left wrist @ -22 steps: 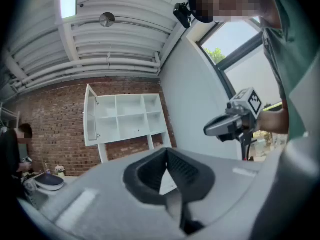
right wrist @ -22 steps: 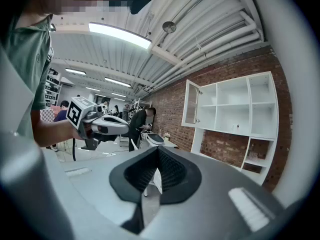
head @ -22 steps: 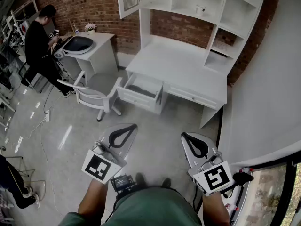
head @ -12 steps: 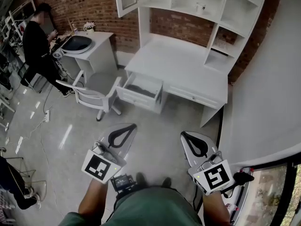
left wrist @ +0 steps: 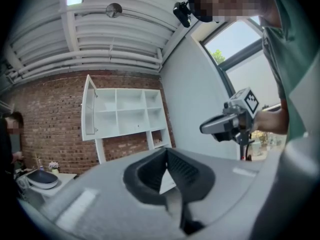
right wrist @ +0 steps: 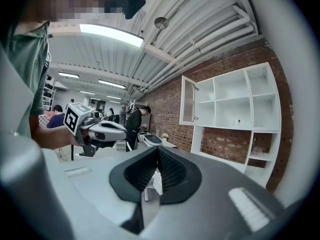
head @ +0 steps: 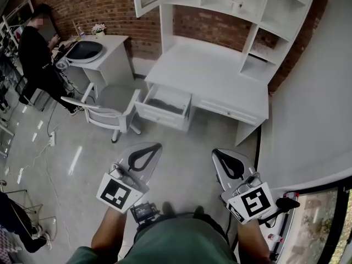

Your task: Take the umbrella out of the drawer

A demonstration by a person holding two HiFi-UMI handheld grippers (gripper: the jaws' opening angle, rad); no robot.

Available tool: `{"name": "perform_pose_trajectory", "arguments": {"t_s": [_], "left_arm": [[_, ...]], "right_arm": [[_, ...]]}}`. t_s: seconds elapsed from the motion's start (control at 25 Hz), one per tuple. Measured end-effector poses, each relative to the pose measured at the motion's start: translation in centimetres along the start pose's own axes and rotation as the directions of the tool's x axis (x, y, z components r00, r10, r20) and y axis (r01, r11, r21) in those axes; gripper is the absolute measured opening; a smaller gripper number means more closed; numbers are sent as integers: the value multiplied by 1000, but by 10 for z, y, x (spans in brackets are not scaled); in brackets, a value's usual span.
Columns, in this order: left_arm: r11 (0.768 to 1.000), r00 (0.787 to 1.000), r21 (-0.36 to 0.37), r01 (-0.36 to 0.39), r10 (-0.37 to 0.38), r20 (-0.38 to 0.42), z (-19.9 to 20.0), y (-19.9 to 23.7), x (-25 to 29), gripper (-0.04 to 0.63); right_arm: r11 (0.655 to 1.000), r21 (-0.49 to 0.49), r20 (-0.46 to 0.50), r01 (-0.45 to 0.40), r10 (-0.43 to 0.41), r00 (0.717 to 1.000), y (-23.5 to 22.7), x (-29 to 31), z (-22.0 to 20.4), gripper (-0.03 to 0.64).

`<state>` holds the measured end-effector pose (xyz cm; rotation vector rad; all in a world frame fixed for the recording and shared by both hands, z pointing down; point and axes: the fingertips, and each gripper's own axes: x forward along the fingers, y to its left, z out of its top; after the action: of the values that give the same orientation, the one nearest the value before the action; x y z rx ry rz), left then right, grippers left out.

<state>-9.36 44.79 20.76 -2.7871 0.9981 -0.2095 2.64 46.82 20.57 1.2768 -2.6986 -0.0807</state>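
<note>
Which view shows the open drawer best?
Head view: it looks down into the drawer, pulled out from the desk. Both gripper views show only the shelves above the desk; the drawer is out of sight there.

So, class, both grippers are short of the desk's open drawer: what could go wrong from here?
The chair stands right beside the open drawer and may crowd the left gripper on approach. Both it and the right gripper are shut; unopened, they would likely only nudge what lies inside.

The desk (head: 209, 76) looks smooth, white-painted wood. The wall (head: 107, 4) is rough red brick. The floor (head: 181, 147) is glossy grey.
</note>
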Motion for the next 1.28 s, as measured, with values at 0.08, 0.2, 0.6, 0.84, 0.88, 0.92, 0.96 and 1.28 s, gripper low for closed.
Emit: {"name": "perform_pose_trajectory", "arguments": {"t_s": [0.08, 0.2, 0.6, 0.84, 0.88, 0.92, 0.96, 1.28], "left_arm": [[1000, 1000, 1, 18, -18, 7, -3, 8, 1, 3], [999, 999, -1, 36, -36, 9, -6, 21, 7, 3], [1000, 1000, -4, 7, -7, -26, -19, 43, 60, 3], [999, 997, -3, -51, 51, -62, -21, 65, 120, 3], [998, 996, 0, -59, 59, -67, -21, 68, 130, 3], [998, 995, 3, -65, 65, -71, -20, 71, 141, 3], [997, 995, 6, -72, 72, -75, -20, 74, 150, 3], [983, 980, -34, -182, 178, -93, -28, 109, 184, 3]], "right_arm": [[1000, 4, -3, 9, -9, 1000, 2, 13, 0, 5], [1000, 8, -11, 11, -11, 1000, 1, 30, 2, 5], [999, 24, -9, -25, 26, 1000, -56, 59, -15, 5], [995, 36, 7, -91, 91, 996, -114, 84, -23, 5], [994, 36, 9, -102, 102, 995, -124, 88, -25, 5], [993, 36, 13, -112, 111, 994, -135, 92, -25, 5], [992, 37, 17, -119, 118, 993, -145, 96, -25, 5], [981, 31, 4, -192, 192, 981, -191, 134, -33, 5]]}}
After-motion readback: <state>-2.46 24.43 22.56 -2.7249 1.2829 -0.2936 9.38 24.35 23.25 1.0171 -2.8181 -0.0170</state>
